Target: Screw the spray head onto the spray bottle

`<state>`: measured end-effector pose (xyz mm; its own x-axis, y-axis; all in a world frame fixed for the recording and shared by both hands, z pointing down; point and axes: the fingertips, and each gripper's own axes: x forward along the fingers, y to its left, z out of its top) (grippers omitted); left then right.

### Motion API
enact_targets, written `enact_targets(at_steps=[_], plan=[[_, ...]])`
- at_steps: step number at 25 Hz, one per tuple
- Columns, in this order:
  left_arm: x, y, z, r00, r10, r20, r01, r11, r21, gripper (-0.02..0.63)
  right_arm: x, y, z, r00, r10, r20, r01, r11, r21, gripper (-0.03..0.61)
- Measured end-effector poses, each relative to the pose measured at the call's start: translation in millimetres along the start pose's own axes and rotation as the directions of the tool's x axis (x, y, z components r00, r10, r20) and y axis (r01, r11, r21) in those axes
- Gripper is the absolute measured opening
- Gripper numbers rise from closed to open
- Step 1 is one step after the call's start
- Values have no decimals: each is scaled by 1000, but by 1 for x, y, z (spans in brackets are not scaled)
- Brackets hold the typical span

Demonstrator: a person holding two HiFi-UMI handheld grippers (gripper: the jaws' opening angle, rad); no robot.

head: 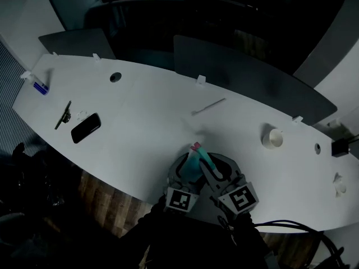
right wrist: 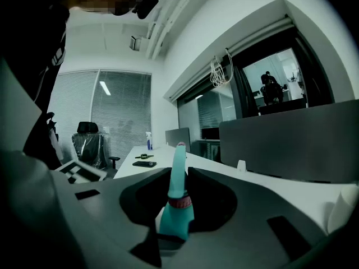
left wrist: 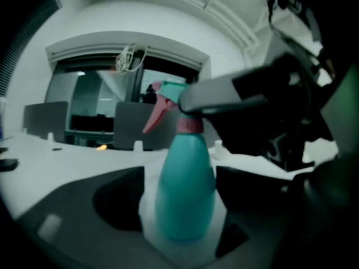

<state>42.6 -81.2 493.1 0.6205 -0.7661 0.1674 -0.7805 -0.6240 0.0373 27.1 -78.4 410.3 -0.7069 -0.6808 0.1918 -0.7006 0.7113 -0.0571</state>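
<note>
While pinching spray head [left wrist: 168, 93] in right gripper [right wrist: 178, 174], straddling upright bottle [left wrist: 185, 195] with left gripper [left wrist: 179, 175], jaws wide, not touching.

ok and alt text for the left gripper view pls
A teal spray bottle is upright between the open jaws of the left gripper, over a white desk. From the right, the right gripper clamps its spray head, whose pink trigger points left. Grey partitions and a dark window lie behind.
</note>
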Motion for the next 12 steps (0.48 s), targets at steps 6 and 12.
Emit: enact_targets(at_steps=[6, 12], plan=[[12, -12, -18, 724, -649, -232, 665, 747, -13, 410, 2, 0, -1, 1000, 15, -10, -15, 999, 29, 94], [13, -13, -8, 861, -485, -153, 486, 873, -32, 367, 2, -2, 0, 1000, 13, -5, -13, 1000, 27, 92]])
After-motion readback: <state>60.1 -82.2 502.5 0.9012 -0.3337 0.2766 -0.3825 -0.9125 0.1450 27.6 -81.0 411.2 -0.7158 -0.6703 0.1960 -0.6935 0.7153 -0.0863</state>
